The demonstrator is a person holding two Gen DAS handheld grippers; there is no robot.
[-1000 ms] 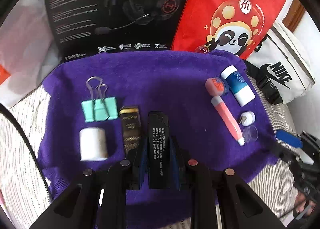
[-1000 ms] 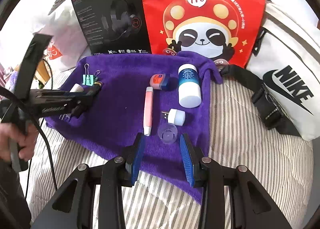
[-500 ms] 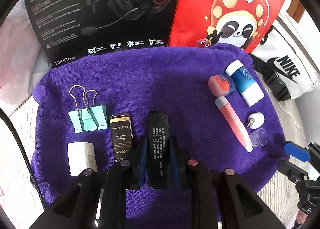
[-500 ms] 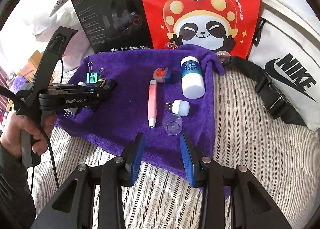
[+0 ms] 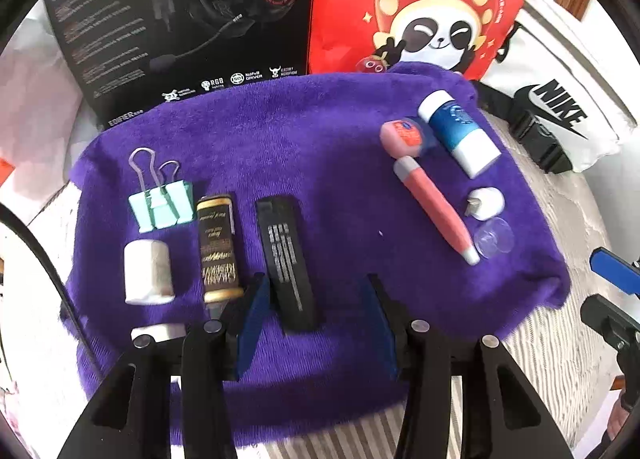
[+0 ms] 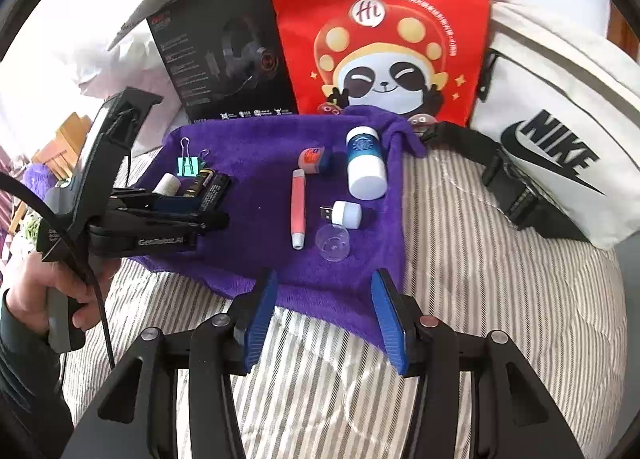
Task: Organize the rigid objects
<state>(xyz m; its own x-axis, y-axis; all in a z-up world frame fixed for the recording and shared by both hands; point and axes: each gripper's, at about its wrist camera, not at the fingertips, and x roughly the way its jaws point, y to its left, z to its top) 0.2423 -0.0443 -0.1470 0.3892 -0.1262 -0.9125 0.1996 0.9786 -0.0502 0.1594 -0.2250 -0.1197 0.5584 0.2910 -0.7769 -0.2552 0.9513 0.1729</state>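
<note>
My left claw [image 5: 316, 307] hung spread around the black lighter [image 5: 287, 259], which lay lengthwise between its fingers near the purple towel's [image 5: 304, 139] front-left edge, while my right claw [image 6: 324, 313] gaped empty farther off.

Colours on the cloth

Purple towel [image 5: 320, 147]; mint binder clip [image 5: 162, 205]; black-and-gold tube [image 5: 218, 249]; black bar [image 5: 286, 259] with white print; coral pen [image 5: 434, 209]; blue-and-white bottle [image 5: 460, 133]; grey-and-white striped bedding [image 6: 480, 299]; red panda bag [image 6: 384, 31]
</note>
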